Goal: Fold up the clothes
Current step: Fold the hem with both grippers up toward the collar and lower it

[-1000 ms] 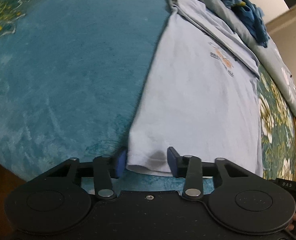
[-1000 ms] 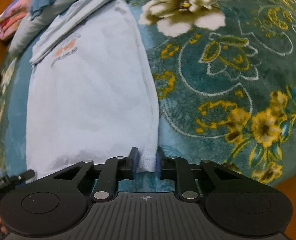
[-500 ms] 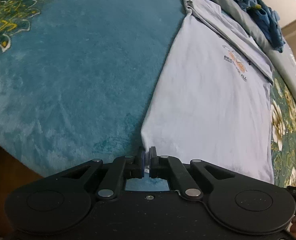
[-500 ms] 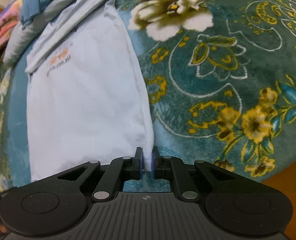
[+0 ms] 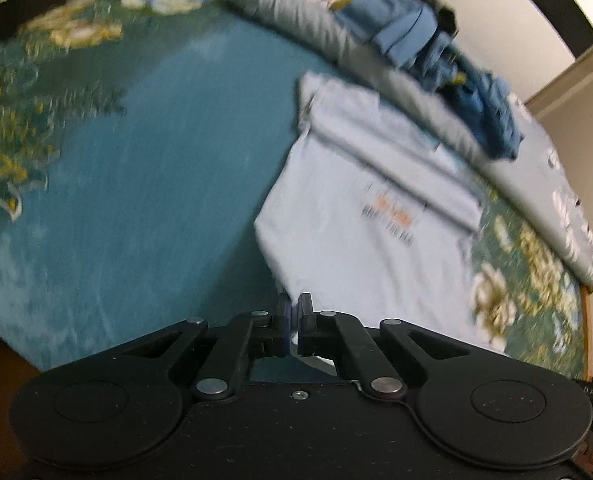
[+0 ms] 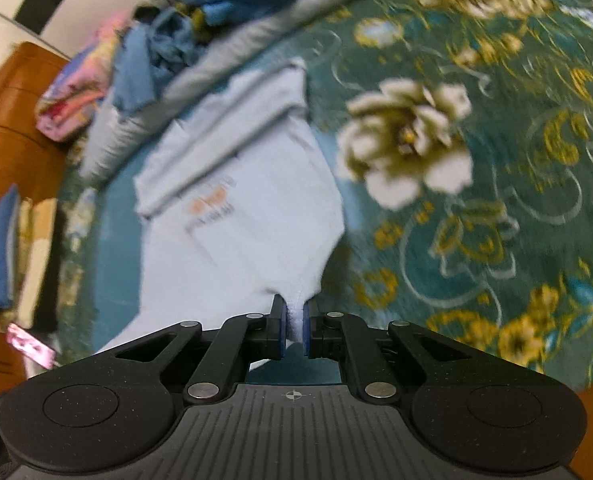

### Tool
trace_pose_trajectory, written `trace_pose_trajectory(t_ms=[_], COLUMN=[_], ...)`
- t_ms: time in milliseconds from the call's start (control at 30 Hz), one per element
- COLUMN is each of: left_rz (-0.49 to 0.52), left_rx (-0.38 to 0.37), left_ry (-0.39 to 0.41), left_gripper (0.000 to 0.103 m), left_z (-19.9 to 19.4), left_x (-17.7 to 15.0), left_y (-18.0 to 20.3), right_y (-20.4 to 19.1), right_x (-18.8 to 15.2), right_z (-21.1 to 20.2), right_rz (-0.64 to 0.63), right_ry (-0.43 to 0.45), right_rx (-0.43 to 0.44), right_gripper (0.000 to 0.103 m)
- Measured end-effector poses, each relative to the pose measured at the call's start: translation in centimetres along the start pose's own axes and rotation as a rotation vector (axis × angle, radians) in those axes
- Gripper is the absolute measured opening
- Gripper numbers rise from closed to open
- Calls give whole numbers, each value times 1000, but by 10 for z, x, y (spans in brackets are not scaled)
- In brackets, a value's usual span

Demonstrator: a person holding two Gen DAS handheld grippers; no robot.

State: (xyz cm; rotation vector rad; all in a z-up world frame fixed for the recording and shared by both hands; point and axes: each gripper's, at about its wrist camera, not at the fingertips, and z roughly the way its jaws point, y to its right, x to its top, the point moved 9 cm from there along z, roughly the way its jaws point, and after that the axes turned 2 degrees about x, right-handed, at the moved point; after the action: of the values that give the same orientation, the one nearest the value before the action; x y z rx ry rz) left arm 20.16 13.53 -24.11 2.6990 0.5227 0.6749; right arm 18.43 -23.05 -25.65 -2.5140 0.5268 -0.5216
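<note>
A pale blue T-shirt [image 5: 360, 236] with an orange chest print lies on a teal flowered blanket [image 5: 136, 200], its sleeves folded in at the far end. My left gripper [image 5: 294, 320] is shut on the shirt's near left hem corner, lifted off the blanket. In the right wrist view my right gripper [image 6: 293, 330] is shut on the near right hem corner of the shirt [image 6: 248, 216], also lifted. The hem end rises toward both grippers. Both views are blurred by motion.
A grey quilt [image 5: 436, 112] with a heap of blue clothes [image 5: 436, 52] lies just beyond the shirt. Pink folded fabric [image 6: 72, 100] and a wooden headboard [image 6: 12, 120] stand at the far left in the right wrist view. The blanket [image 6: 496, 160] spreads to the right.
Both grippers closed on the hem corners, then lifted and moved forward toward the collar, pulling the hem end up off the blanket.
</note>
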Motion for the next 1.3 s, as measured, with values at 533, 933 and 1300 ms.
trace_pose_trajectory(t_ms=[533, 933, 1300], left_rz=[48, 98, 120], left_rx=[-32, -83, -54], left_ry=[108, 53, -41], left_gripper=[0, 0, 0], left_z=[-7, 93, 206], left_x=[97, 204, 262], left_y=[51, 76, 72], right_y=[-39, -69, -75], right_x=[101, 207, 272], right_z=[-8, 76, 175], right_rz=[-42, -34, -33], right_ry=[88, 88, 20], right_rx=[56, -46, -125], right_gripper=[6, 6, 6])
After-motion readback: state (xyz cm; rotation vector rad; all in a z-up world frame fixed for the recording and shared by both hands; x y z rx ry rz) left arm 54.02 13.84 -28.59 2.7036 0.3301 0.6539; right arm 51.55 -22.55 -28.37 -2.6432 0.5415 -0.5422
